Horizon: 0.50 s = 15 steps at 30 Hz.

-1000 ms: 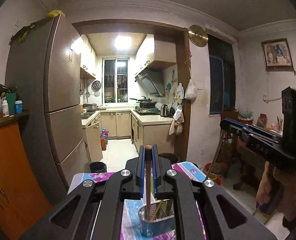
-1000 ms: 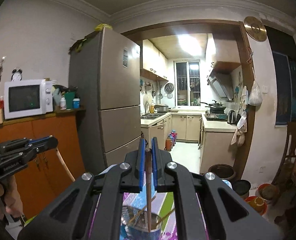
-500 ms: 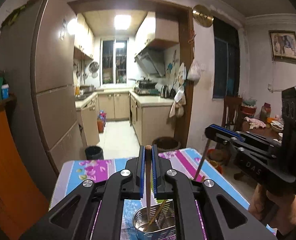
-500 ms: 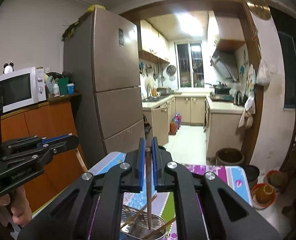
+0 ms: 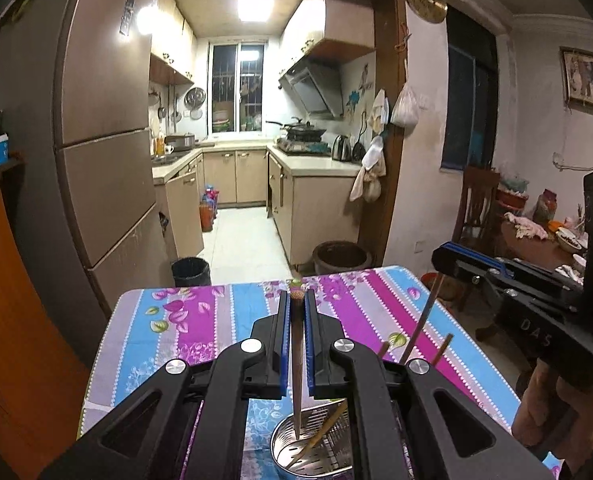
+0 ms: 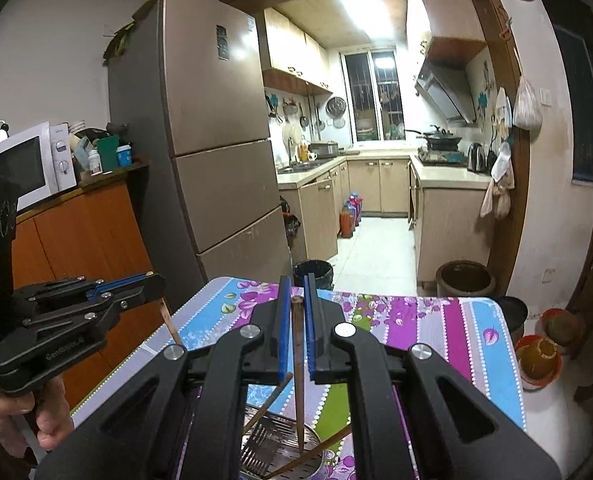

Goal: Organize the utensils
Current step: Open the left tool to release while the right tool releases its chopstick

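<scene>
- Left gripper (image 5: 296, 300) was clamped shut on a chopstick (image 5: 297, 360), fingers (image 5: 283, 340) squeezed right against it on both sides.
- That chopstick hung pretty much straight down, and its thin tip sat inside the holder (image 5: 316, 452), a shiny perforated metal cup on the table (image 5: 216, 320).
- Right gripper (image 6: 297, 292) was the same deal: closed tight on its own chopstick (image 6: 298, 360), which also pointed down into the holder (image 6: 280, 456).
- A few loose chopsticks (image 6: 316, 454) were already leaning slantwise in the cup, with some tops poking up past the left gripper's body in the left wrist view.
- From the left wrist camera you could see the right gripper (image 5: 440, 256) off to the right edge, held by a hand (image 5: 556, 408), with its stick (image 5: 424, 320) angling down toward the cup.
- From the right wrist camera the left gripper (image 6: 152, 280) showed at the left edge, also in a hand (image 6: 28, 416).
- Table had a striped floral cloth in purple, blue and pink; the holder sat near its close edge, mostly hidden under the grippers.
- Fridge (image 6: 208, 140) stood behind the table, with the kitchen doorway beyond it.
</scene>
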Each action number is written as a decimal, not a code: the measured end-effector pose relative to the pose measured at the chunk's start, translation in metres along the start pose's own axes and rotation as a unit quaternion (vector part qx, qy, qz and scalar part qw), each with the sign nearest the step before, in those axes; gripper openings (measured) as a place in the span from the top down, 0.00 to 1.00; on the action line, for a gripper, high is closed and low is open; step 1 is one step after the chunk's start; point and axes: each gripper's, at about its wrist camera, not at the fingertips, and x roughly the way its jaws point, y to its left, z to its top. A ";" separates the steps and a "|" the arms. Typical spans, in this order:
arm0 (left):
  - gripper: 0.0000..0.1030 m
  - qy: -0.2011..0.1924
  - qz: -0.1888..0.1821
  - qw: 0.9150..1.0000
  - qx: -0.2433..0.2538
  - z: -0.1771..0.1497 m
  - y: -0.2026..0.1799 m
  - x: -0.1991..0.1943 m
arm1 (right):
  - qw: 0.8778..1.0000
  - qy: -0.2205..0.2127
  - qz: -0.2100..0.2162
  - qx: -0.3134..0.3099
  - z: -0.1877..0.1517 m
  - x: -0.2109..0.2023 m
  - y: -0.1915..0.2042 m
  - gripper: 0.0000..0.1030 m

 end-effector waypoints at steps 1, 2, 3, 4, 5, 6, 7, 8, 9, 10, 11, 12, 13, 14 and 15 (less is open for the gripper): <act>0.92 0.003 -0.001 1.000 -0.001 0.000 0.001 0.004 | 1.000 0.003 0.001 0.003 -0.001 0.003 -0.002 0.95; 0.92 0.004 0.000 1.000 -0.002 -0.001 0.002 0.006 | 1.000 0.008 0.003 0.005 -0.001 0.005 -0.004 0.95; 0.92 0.006 0.000 1.000 -0.002 -0.001 0.003 0.010 | 1.000 0.011 0.002 0.005 -0.002 0.008 -0.005 0.95; 0.92 0.008 0.001 1.000 -0.001 0.000 0.003 0.014 | 1.000 0.015 0.001 0.003 -0.002 0.010 -0.006 0.95; 0.89 0.011 0.002 1.000 -0.002 0.000 0.003 0.017 | 1.000 0.019 0.000 0.003 -0.002 0.013 -0.006 0.94; 0.78 0.011 0.004 1.000 -0.003 0.000 0.004 0.019 | 1.000 0.022 -0.003 0.002 -0.002 0.014 -0.007 0.90; 0.72 0.008 0.008 1.000 -0.006 -0.001 0.005 0.021 | 1.000 0.020 -0.009 -0.001 -0.002 0.014 -0.007 0.80; 0.63 0.004 0.009 1.000 -0.008 -0.001 0.006 0.022 | 1.000 0.017 -0.011 -0.002 -0.002 0.013 -0.007 0.74; 0.62 0.001 0.012 1.000 -0.009 -0.001 0.007 0.023 | 1.000 0.013 -0.012 -0.002 -0.001 0.011 -0.008 0.65; 0.62 0.001 0.013 1.000 -0.010 -0.001 0.008 0.024 | 1.000 0.008 -0.013 -0.001 -0.001 0.009 -0.009 0.64; 0.62 0.001 0.015 1.000 -0.012 -0.001 0.009 0.025 | 1.000 0.006 -0.014 -0.001 0.000 0.008 -0.009 0.63; 0.62 0.001 0.016 1.000 -0.014 -0.002 0.009 0.025 | 1.000 0.004 -0.016 -0.002 0.001 0.007 -0.010 0.62; 0.62 0.001 0.016 1.000 -0.017 -0.003 0.010 0.025 | 1.000 0.002 -0.017 -0.001 0.001 0.006 -0.011 0.61; 0.62 0.001 0.016 1.000 -0.019 -0.003 0.011 0.025 | 1.000 -0.001 -0.017 0.000 0.001 0.004 -0.012 0.61; 0.62 0.000 0.017 1.000 -0.020 -0.004 0.012 0.025 | 1.000 -0.003 -0.018 0.001 0.000 0.002 -0.014 0.60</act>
